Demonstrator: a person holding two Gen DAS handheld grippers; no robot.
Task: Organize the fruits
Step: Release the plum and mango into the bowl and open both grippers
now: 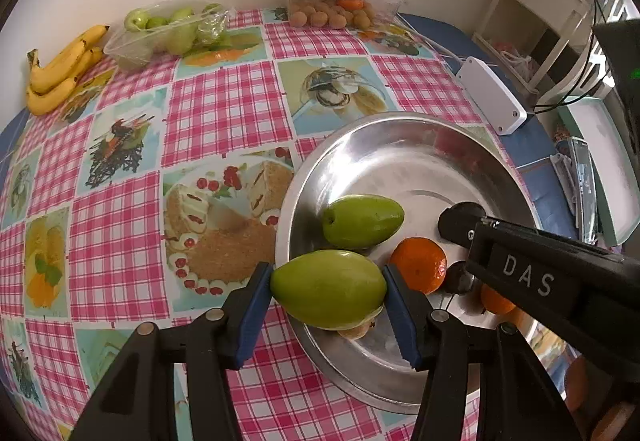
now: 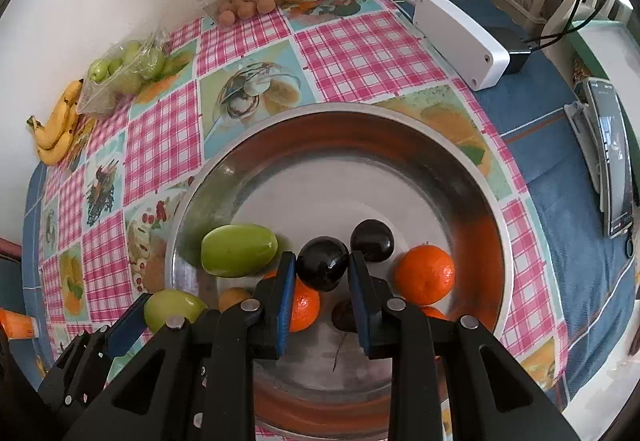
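I work over a table covered with a pink checked tablecloth [image 1: 216,113], where the big steel bowl [image 2: 400,121] sits near me as the collecting place, which I judge is why every loose fruit ends up inside it. Along the far wall the supply waits: a bunch of bananas [image 1: 64,69], a clear tray of green fruit [image 1: 160,29] and a lidded clear box of small brown fruits [image 1: 336,7], set back so the bowl area stays free for both tools. A white box with a cable [image 2: 460,41] lies beyond the bowl on the blue cloth. In the bowl already rest one green fruit [image 2: 239,250], a mandarin [image 2: 425,273], a second mandarin [image 2: 306,307] lower down and a dark plum [image 2: 372,240]. My left gripper [image 1: 328,291] stands about half open with its blue pads pressed on either end of a green fruit [image 1: 328,287], held just over the bowl's near rim, apparently ready to go in beside its twin. My right gripper [image 2: 322,267] is nearly closed, its pads clamped on another dark plum [image 2: 322,263], which hangs low over the bowl floor close to the first plum, so like seems to be joining like.
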